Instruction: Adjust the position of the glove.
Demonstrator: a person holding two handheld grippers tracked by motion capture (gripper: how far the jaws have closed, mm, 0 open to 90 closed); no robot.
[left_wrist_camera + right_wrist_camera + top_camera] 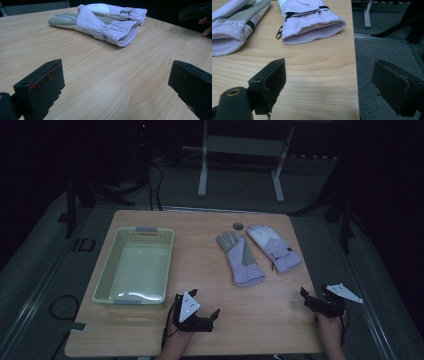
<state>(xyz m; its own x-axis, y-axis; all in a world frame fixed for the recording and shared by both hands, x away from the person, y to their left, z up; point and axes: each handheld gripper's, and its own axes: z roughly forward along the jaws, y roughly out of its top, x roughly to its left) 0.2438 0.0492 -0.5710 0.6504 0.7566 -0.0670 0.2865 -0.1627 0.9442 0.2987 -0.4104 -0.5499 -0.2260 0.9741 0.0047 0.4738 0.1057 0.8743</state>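
Note:
Two pale lilac winter gloves lie side by side on the wooden table. The palm-up glove with grey pads is on the left and the other glove, with a black strap, on the right. My left gripper hovers near the front edge, open and empty, and points at the cuff of the grey-padded glove. My right gripper is at the front right corner, open and empty. In the right gripper view its jaws straddle the table's right edge, with the strapped glove's cuff ahead.
An empty pale green plastic basket stands on the left half of the table. A small dark round disc lies at the far edge beyond the gloves. Grey floor drops away right of the table. A white stand is behind.

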